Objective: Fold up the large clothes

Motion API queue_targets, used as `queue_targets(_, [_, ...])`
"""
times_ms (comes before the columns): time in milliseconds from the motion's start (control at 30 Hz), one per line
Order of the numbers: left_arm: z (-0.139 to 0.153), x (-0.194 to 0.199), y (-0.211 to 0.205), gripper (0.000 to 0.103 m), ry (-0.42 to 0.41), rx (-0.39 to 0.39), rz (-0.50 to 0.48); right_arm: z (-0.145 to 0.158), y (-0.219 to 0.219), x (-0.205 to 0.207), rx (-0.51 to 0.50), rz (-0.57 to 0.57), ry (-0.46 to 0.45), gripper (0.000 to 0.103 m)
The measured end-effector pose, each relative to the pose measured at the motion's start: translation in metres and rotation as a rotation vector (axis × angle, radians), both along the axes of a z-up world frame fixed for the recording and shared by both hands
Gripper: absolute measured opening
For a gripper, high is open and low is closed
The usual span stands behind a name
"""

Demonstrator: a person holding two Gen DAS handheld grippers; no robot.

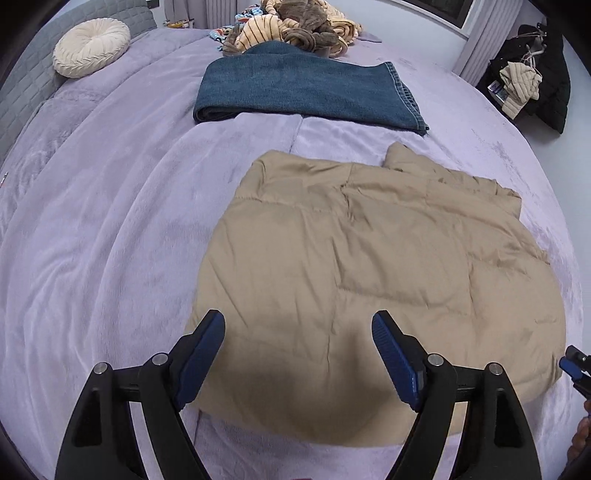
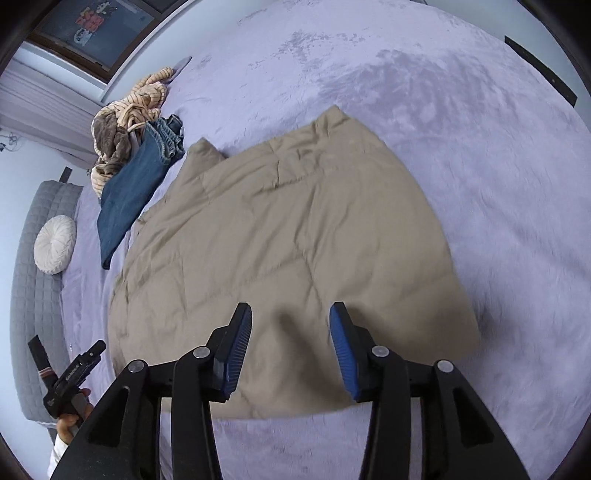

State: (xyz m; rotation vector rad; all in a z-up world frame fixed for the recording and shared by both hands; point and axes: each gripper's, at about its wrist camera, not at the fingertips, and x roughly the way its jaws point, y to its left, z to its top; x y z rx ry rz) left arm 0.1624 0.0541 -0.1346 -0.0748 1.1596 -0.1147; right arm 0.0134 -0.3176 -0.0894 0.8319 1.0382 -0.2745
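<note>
A tan quilted garment point(image 1: 369, 266) lies folded flat on the lilac bed cover point(image 1: 110, 240); the right wrist view shows it too point(image 2: 288, 229). My left gripper point(image 1: 298, 325) hangs above the garment's near edge with its blue pads wide apart and nothing between them. My right gripper point(image 2: 291, 319) hovers over the near edge as well, jaws apart and holding nothing. A tip of the right gripper pokes in at the left wrist view's right edge. The left gripper's body and a hand show at the lower left of the right wrist view.
Folded blue jeans point(image 1: 306, 92) lie beyond the tan garment, also seen as folded jeans point(image 2: 136, 184). A heap of striped and brown clothes point(image 1: 295, 26) sits at the far end. A round cream cushion point(image 1: 92, 46) rests by the grey headboard point(image 2: 33, 280). Dark clothes point(image 1: 532, 74) hang at the far right.
</note>
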Motion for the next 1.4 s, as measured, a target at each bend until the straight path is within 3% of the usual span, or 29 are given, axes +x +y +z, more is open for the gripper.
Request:
queue_targets(33, [0.000,-0.008,-0.001,0.103,0.005,0.005,0.000,-0.002,0.005,-0.007,0.013,-0.004,0.002,0.052])
queue_targets(233, [0.000,-0.042,-0.008,0.103,0.033,-0.007,-0.022,-0.012,0.021,-0.034,0.066,-0.042,0.010,0.062])
queue_targets(333, [-0.005,-0.051,-0.007,0.103,0.052,-0.012,-0.019,-0.018,0.025,-0.042,0.086,-0.067,-0.001,0.073])
queue_targets(467, [-0.017,-0.056,-0.005,0.103,0.070,-0.003,-0.017,-0.031,0.025,-0.047,0.127,-0.110,-0.007,0.075])
queue_targets(500, [-0.021,-0.056,-0.006,0.103,0.073,0.002,-0.020,-0.034,0.024,-0.048,0.139,-0.119,-0.009,0.085])
queue_targets(767, [-0.047,-0.056,0.001,0.103,0.109,-0.001,-0.012,-0.064,0.028,-0.048,0.198,-0.164,-0.017,0.086])
queue_targets(1033, [-0.059,-0.056,0.022,0.103,0.124,-0.091,0.054,-0.072,0.027,-0.038,0.243,-0.193,-0.056,0.086])
queue_targets(1333, [-0.072,-0.056,0.042,0.103,0.164,-0.292,0.099,-0.081,0.020,-0.027,0.356,-0.271,-0.175,0.087])
queue_targets(1367, [-0.074,-0.056,0.043,0.103,0.171,-0.326,0.102,-0.082,0.019,-0.024,0.376,-0.279,-0.196,0.091])
queue_targets(1400, [-0.079,-0.057,0.045,0.103,0.183,-0.364,0.106,-0.082,0.019,-0.020,0.397,-0.280,-0.219,0.102])
